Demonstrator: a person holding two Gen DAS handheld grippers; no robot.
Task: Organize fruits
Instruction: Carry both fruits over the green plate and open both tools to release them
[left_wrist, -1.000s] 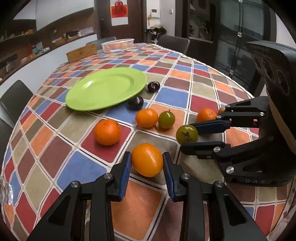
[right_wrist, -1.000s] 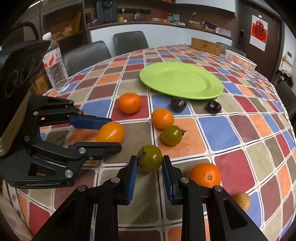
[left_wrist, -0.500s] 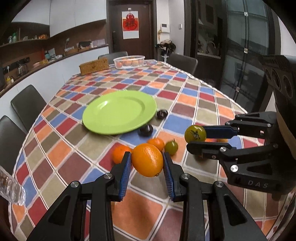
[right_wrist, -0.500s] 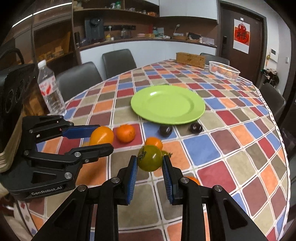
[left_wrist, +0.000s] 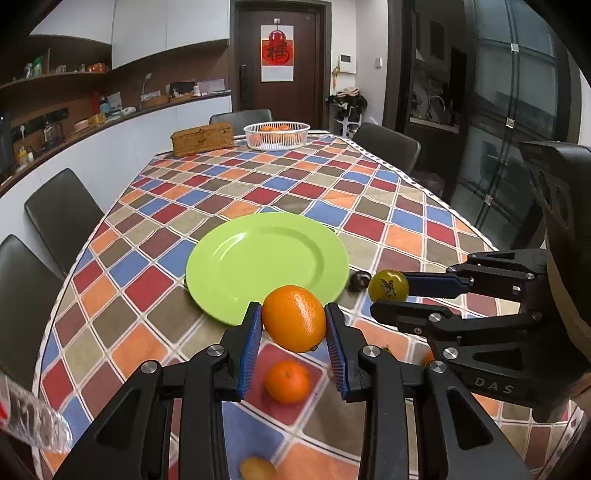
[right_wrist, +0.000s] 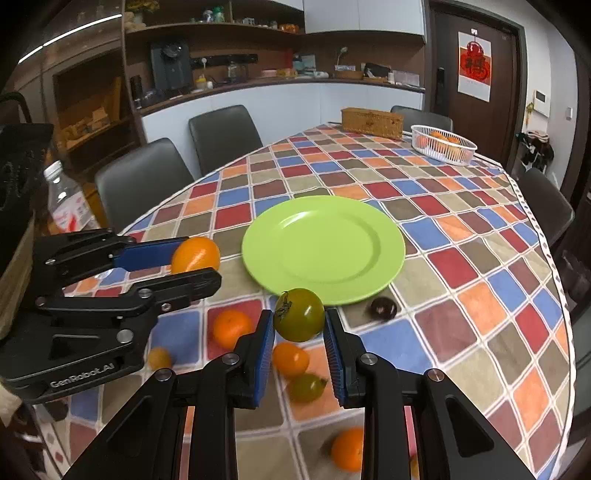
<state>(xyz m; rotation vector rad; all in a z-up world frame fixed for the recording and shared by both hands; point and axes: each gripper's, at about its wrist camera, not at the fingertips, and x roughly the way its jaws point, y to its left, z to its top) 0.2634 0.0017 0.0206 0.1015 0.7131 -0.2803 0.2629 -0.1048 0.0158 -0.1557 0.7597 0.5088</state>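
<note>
The left gripper is clamped on a large round orange and holds it above the checkered tablecloth, near the front rim of the empty lime-green round plate. The right gripper is clamped on a green unripe tomato, also in the air before this plate. More small fruits lie on the cloth below.

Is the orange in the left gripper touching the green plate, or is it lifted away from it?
Apart. In the right wrist view, the orange hangs in the left gripper beside the green plate, with tablecloth visible between them.
</note>
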